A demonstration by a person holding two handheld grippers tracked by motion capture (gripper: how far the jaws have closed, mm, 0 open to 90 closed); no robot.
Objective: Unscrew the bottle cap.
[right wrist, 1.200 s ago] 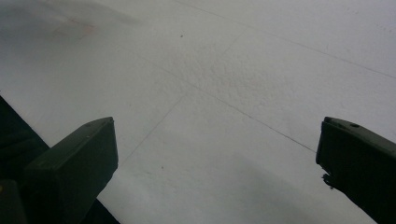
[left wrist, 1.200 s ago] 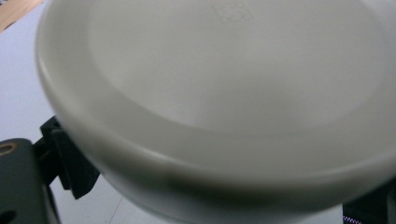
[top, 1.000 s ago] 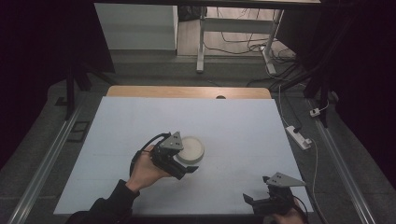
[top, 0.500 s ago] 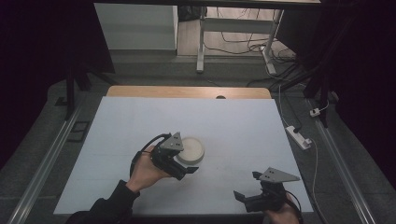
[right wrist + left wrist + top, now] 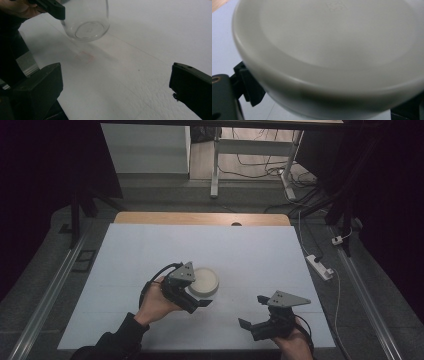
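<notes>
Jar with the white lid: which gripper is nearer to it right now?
Left. The left gripper has its fingers around the jar; the right gripper is apart from it, open, near the table's front edge.

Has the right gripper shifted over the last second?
Yes. In the high view the right gripper has come left along the near edge of the table, toward the jar held in the left gripper, and its jaws stand open.
</notes>
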